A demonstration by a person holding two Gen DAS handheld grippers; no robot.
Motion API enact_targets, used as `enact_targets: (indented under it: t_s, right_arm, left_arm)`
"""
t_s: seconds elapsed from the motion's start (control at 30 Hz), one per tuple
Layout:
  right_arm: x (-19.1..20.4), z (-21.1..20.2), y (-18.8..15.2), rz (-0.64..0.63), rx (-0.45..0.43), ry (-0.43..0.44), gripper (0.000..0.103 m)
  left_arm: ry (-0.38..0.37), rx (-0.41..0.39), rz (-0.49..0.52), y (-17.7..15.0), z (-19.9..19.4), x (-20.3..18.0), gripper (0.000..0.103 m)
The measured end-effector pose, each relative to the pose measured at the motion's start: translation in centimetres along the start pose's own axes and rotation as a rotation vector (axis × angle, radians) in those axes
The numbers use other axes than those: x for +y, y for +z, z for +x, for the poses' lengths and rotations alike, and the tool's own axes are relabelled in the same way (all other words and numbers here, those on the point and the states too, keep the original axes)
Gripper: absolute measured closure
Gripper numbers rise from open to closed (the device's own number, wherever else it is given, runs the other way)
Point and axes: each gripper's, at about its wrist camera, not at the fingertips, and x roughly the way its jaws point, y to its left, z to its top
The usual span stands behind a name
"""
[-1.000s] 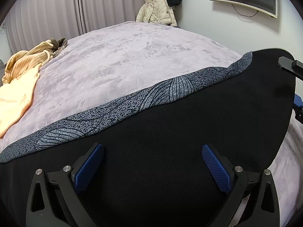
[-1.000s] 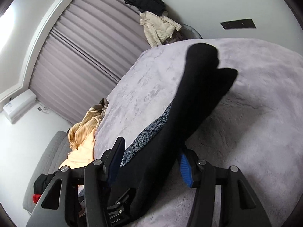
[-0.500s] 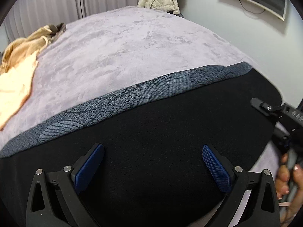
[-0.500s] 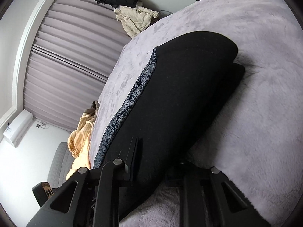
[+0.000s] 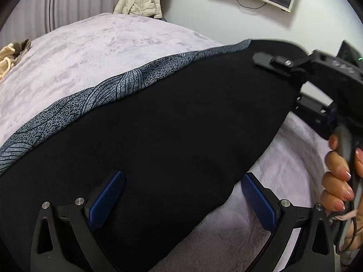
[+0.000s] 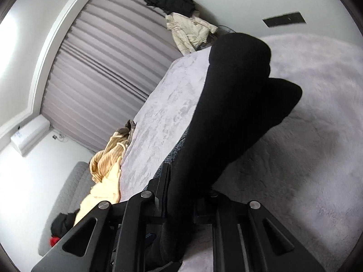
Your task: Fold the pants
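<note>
Left wrist view: left gripper (image 5: pixel 181 200) low over the black pants (image 5: pixel 158 136), blue pads (image 5: pixel 106 200) spread wide, one over the cloth and the other beside its edge over the lilac blanket (image 5: pixel 90 52); nothing held. Right gripper (image 5: pixel 281 64) reaches in from the right, a hand (image 5: pixel 340 181) on its handle, fingers clamped narrow on the pants' far end. Pants lie across the blanket, grey patterned band (image 5: pixel 109 90) along the far edge; right wrist view shows the cloth (image 6: pixel 226 117) rising in a fold from the closed fingers.

black tongs (image 5: pixel 182 200), blue textured pads (image 5: pixel 106 200), silver screws, pink-nailed hand (image 5: pixel 340 181)
</note>
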Motion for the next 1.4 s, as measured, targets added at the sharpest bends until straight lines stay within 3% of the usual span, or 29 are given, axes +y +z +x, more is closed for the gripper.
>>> enact_targets:
  t_s: [0.17,0.27,0.33,0.47,0.57,0.7,0.77,0.83,0.93,1.0,1.07,1.13,1.2,1.27,1.33,1.4]
  right_arm:
    - [6.7,-0.4,-0.4,-0.257,0.030,-0.091,0.086]
    - [10.6,-0.7,-1.4,-0.399,0.053,-0.133,0.086]
    - [13.5,-0.7,-2.6,-0.508,0.072,-0.164,0.086]
    - [19.5,0.7,-6.6,-0.765,0.115,-0.252,0.086]
    - [23.2,3.3,-11.9,-0.989,0.163,-0.333,0.086]
    - [24.7,8.3,-20.1,-1.203,0.279,-0.444,0.074]
    - [24.6,10.7,-24.0,-1.329,0.339,-0.517,0.073]
    - [24.5,11.8,-27.2,-1.480,0.334,-0.619,0.071]
    - [24.8,10.0,-28.8,-1.560,0.307,-0.595,0.067]
    - [25.7,7.7,-27.0,-1.444,0.335,-0.495,0.063]
    - [26.6,5.9,-23.9,-1.225,0.360,-0.393,0.059]
    - [25.3,3.7,-19.3,-0.887,0.398,-0.243,0.054]
    - [21.3,2.4,-14.7,-0.489,0.454,-0.068,0.054]
    - [17.4,2.1,-12.9,-0.224,0.507,0.031,0.054]
    - [14.6,1.7,-12.9,-0.078,0.531,0.075,0.054]
    - [13.0,1.6,-14.1,-0.003,0.557,0.096,0.052]
  left_arm:
    - [-0.096,0.007,-0.117,0.6,-1.9,2.1,0.000]
    - [-0.180,-0.001,-0.201,-0.1,-5.6,4.2,0.000]
    - [-0.180,-0.043,-0.245,-1.2,-8.7,6.5,0.000]
    - [-0.071,-0.102,-0.322,-4.6,-13.7,11.5,0.000]
    - [0.083,-0.128,-0.399,-7.9,-16.7,15.0,0.000]
    - [0.259,-0.153,-0.484,-12.6,-19.6,18.5,0.000]
    - [0.299,-0.115,-0.532,-14.2,-19.6,20.1,0.000]
    - [0.238,-0.119,-0.550,-15.3,-19.8,21.0,0.000]
    - [0.291,-0.120,-0.497,-14.9,-20.0,20.2,0.000]
    - [0.281,-0.118,-0.472,-13.9,-20.1,19.7,0.000]
    - [0.194,-0.126,-0.486,-12.7,-20.4,19.8,0.000]
    - [0.085,-0.127,-0.496,-11.2,-20.0,20.7,0.000]
    - [-0.038,-0.099,-0.497,-10.4,-19.5,20.5,0.000]
    - [-0.147,-0.048,-0.530,-9.3,-17.9,20.6,0.000]
    - [-0.208,-0.020,-0.556,-8.7,-16.9,20.7,0.000]
    - [-0.217,-0.004,-0.571,-8.0,-15.5,20.7,0.000]
